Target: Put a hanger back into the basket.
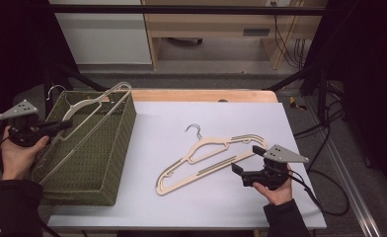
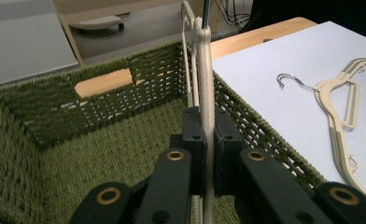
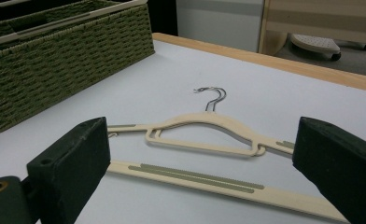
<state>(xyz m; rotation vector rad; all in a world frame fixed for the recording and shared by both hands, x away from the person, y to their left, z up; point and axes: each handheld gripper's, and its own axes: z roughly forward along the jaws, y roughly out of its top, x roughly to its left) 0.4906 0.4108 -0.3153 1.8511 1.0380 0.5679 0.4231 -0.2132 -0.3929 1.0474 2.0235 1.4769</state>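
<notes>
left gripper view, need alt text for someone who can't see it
The left gripper is shut on a cream hanger, holding it upright over a green woven basket. To the right, more cream hangers lie flat on the pale table.

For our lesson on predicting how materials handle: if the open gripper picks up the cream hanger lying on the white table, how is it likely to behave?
The hanger on the table looks like thin, rigid moulded plastic, so it would probably stay stiff and feel light. Its flat frame should not roll. Held at one end by the right gripper, it may well swing or tilt. The grey ribbed strips probably add some grip.
</notes>
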